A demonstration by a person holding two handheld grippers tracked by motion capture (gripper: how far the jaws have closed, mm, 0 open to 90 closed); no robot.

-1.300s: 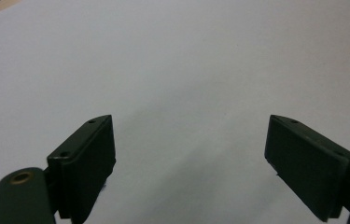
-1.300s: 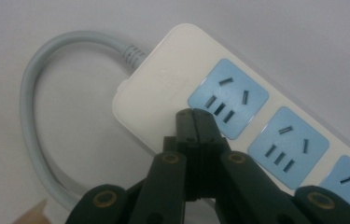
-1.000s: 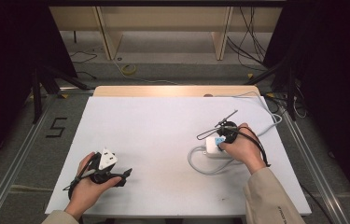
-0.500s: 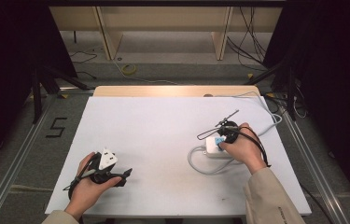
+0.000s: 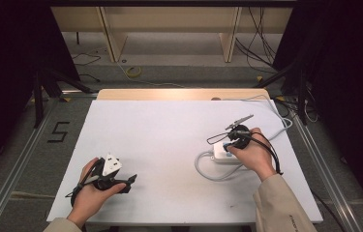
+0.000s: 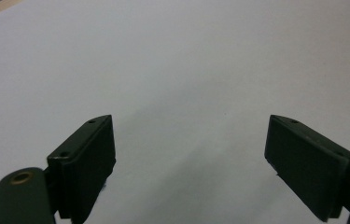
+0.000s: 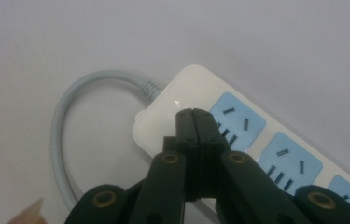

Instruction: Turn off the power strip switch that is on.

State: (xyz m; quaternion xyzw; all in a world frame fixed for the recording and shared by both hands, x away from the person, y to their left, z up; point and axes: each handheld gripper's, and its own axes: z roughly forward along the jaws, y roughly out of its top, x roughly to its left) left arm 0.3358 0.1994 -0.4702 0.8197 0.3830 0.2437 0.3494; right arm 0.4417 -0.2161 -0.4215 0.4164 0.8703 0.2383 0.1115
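While the left hand-held gripper (image 5: 129,182) lies low at the lower left of the high view, held in the person's left hand (image 5: 92,195), its jaws stand wide apart with nothing between them — the left gripper view looks through that gap onto bare white desk (image 6: 186,70). A pale three-cornered plate sits on top of it, and its black jaws point toward the middle of the frame.

Further right in the high view, past a broad bare stretch of the white desk (image 5: 169,135), a white power strip (image 5: 221,153) lies at centre right. Its grey cable (image 5: 205,170) loops out from the strip's near end toward the lower middle of the frame; a second run of pale cable curves off toward the upper right edge of the desk.

The right hand-held gripper (image 5: 228,145), held in the person's right hand (image 5: 254,154), sits directly over that strip. In the right gripper view its jaws are pressed together, gripping nothing, their tips over the strip's white end (image 7: 163,116) just beside the first blue socket panel (image 7: 238,122). Whether the tips touch the casing cannot be told. The cable (image 7: 70,116) arcs away at the left of that view.
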